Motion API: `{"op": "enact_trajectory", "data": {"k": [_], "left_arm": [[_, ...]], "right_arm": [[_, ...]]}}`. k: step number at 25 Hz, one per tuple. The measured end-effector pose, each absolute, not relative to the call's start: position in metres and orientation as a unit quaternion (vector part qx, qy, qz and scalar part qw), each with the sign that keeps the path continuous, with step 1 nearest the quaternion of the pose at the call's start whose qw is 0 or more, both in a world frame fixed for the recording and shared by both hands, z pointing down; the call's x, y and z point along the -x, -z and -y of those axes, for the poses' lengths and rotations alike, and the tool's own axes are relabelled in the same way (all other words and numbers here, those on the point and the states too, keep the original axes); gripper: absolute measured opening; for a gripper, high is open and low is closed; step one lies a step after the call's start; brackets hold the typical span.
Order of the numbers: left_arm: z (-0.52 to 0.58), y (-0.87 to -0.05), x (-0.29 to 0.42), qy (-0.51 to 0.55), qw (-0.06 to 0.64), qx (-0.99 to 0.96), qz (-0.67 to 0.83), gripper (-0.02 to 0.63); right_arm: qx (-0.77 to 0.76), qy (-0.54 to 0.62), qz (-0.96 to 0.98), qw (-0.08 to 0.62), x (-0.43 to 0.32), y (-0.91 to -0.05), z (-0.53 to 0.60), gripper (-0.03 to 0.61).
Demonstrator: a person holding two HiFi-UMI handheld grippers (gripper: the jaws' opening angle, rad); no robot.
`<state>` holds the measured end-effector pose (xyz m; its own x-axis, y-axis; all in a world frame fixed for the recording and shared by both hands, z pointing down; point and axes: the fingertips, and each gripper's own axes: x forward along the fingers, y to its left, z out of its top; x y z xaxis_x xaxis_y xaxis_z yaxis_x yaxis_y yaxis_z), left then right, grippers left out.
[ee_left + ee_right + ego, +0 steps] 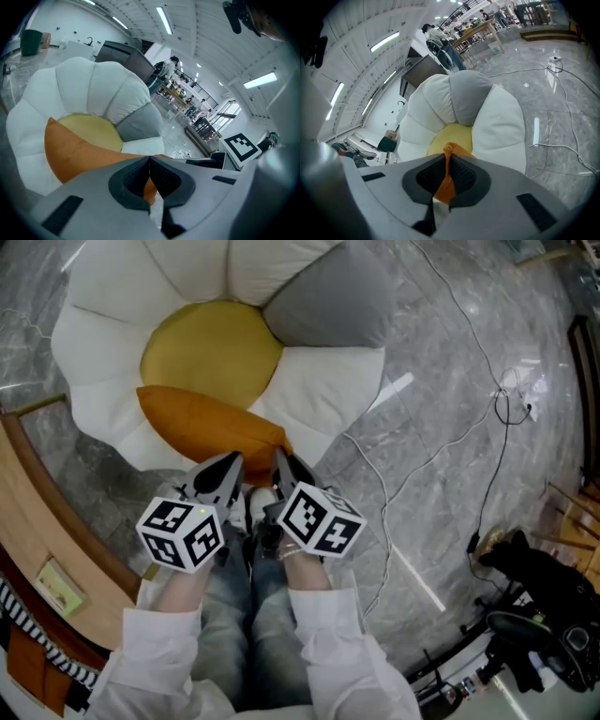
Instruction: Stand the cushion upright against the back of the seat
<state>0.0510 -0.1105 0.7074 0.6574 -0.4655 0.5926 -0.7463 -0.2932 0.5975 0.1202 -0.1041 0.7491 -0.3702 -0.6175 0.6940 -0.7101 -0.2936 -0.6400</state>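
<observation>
— Any writing you can read from here?

— Only the black-and-white square patterns on the two cubes point(183, 532) riding on the grippers. They are marks, not words.

— And the cushion point(202, 427)?

— Plain orange cloth, flat and soft, with creases running towards its near corner. It lies low across the front of the seat point(103, 324), over the white petals there and over the near edge of the yellow centre point(211, 348). It is well short of the grey petal point(328, 296) at the back.

— Who has hold of it?

— Both. The left gripper point(230, 465) has its jaws closed on the near edge, with orange cloth showing between the pads. The right gripper point(281, 460), just beside it, pinches a bunched fold of the same corner, squeezed thin between its dark ribbed pads.

— What's underneath?

— Grey marbled floor point(450, 381), with a white cable point(441, 446) trailing across it.
</observation>
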Motion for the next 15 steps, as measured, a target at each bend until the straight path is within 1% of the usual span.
{"op": "enact_trajectory", "data": {"k": [5, 15], "left_arm": [[0.109, -0.677, -0.044, -0.16, 0.435, -0.798, 0.385, 0.008], [0.11, -0.62, -0.023, -0.145, 0.418, -0.803, 0.4, 0.008]], "right_arm": [[-0.554, -0.561, 0.614, 0.043, -0.108, -0.713, 0.107, 0.028], [-0.527, -0.532, 0.661, 0.052, -0.069, -0.647, 0.119, 0.025]]}}
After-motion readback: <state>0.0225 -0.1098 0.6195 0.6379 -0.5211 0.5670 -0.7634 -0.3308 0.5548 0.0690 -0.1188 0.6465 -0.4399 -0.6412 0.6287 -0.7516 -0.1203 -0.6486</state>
